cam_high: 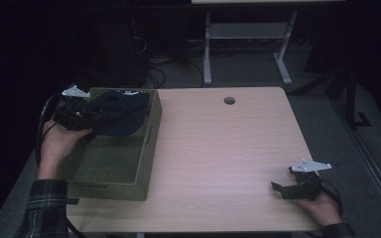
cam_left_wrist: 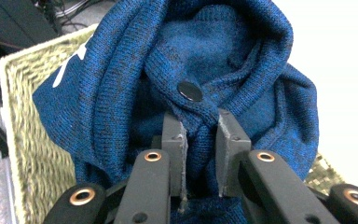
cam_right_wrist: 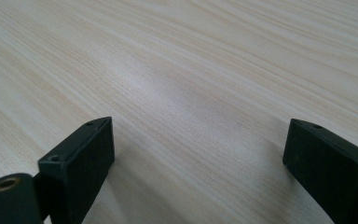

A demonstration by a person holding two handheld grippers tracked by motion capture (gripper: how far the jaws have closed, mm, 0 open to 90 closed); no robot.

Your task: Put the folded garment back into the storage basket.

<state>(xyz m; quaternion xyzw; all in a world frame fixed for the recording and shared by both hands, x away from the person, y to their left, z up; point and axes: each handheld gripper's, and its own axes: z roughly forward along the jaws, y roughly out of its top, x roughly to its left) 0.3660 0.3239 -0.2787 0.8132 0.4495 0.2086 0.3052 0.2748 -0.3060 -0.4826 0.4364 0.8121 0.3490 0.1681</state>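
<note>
High view: my left tongs hold a dark blue knitted garment above the far end of the woven basket, which stands on the left part of the desk; my right tongs rest at the near right corner of the desk, well apart from the basket, with the jaws spread.

Left gripper view: my left tongs are clenched on a fold of the blue knit just below a black button; the garment hangs bunched in front of the basket wall.

Right gripper view: my right tongs stand released, jaws wide apart, with bare pale wood grain of the desk between them
</note>
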